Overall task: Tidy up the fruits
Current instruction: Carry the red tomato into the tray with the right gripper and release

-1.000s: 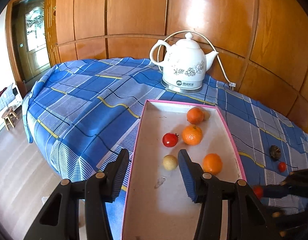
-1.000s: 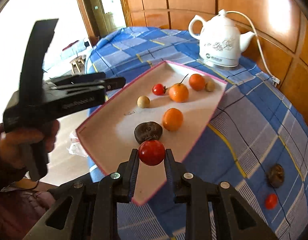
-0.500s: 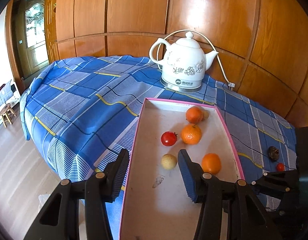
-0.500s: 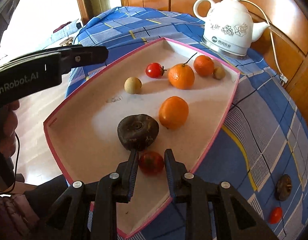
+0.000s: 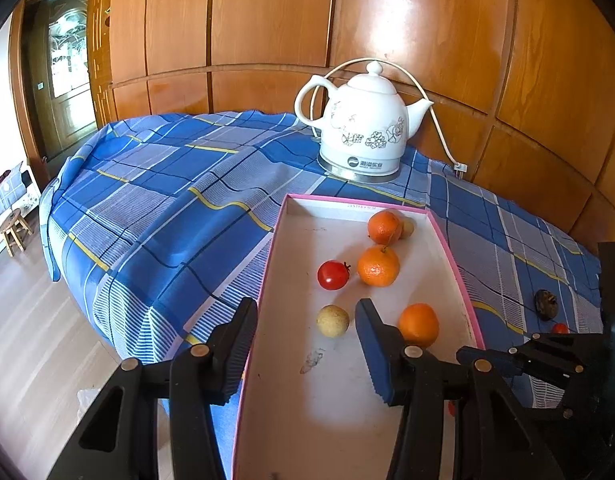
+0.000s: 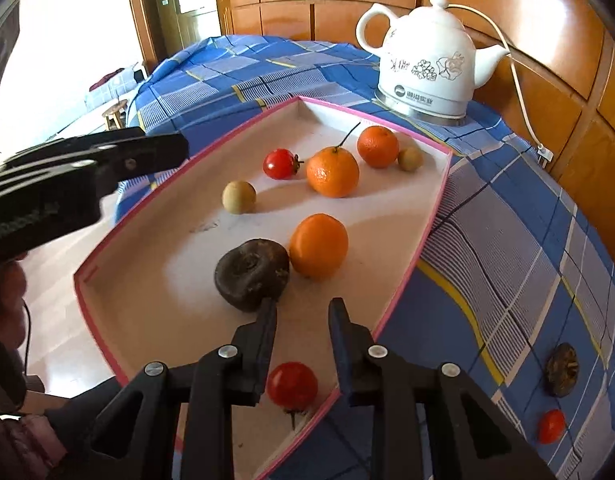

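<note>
The right gripper (image 6: 303, 312) stands parted over the tray's (image 6: 403, 280) near corner, where a red tomato (image 6: 292, 385) lies free. The left gripper (image 5: 307, 332) straddles the tray's left wall, its pads against nothing.

Home, living or dining room. Wood-panelled wall (image 5: 267, 20) behind, glazed wooden door (image 5: 67, 80) at left, pale wood-look floor (image 5: 27, 340). Counter under a blue checked cloth (image 5: 167, 208) carries a white flowered electric kettle (image 5: 363, 128) with cord. Small wooden stool (image 5: 14, 229) and household clutter beyond the door.
</note>
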